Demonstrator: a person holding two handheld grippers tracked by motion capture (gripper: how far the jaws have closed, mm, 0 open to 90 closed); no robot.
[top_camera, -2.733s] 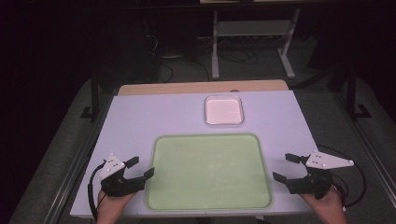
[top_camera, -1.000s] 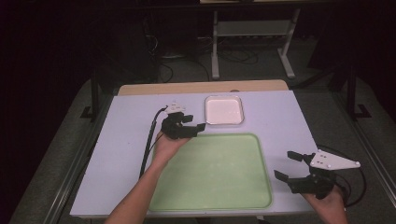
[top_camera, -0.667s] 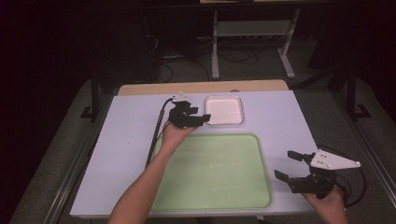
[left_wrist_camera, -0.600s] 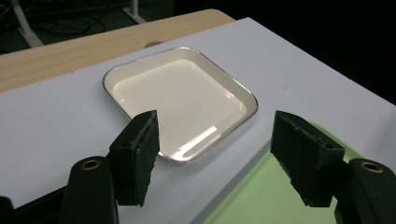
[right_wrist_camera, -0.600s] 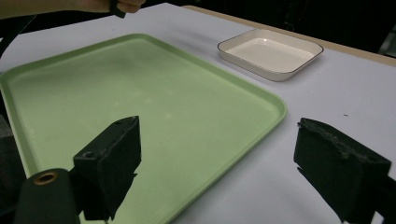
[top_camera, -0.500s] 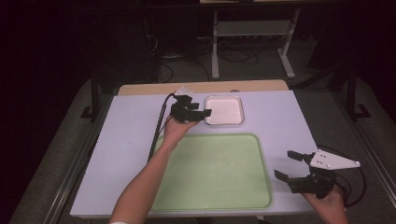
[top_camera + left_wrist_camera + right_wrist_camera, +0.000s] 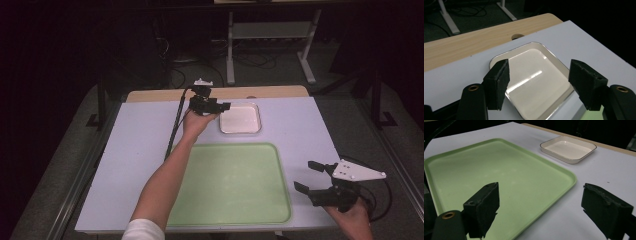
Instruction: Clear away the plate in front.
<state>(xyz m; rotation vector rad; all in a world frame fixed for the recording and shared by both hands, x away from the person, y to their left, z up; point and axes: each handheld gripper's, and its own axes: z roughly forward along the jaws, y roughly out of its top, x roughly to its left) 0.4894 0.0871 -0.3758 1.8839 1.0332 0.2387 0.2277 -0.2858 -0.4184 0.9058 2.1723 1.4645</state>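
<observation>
At the far middle of the white table [image 7: 135,150], just beyond the green tray [image 7: 230,185], a shallow square white dish [image 7: 240,119] is sitting bare and unmarked, with the left gripper [image 7: 224,106] hovering spread beside it and the right gripper [image 7: 310,176] spread too.

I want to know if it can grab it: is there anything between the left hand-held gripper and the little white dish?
No. In the left gripper view the left hand-held gripper has open jaws, with bare table before the white dish.

The small square white dish [image 7: 534,82] looks like glazed ceramic, glossy, with a thin dark rim. The large green plastic tray [image 7: 494,177] is smooth, faintly scuffed. The pale wooden table edge [image 7: 474,42] looks matt.
</observation>
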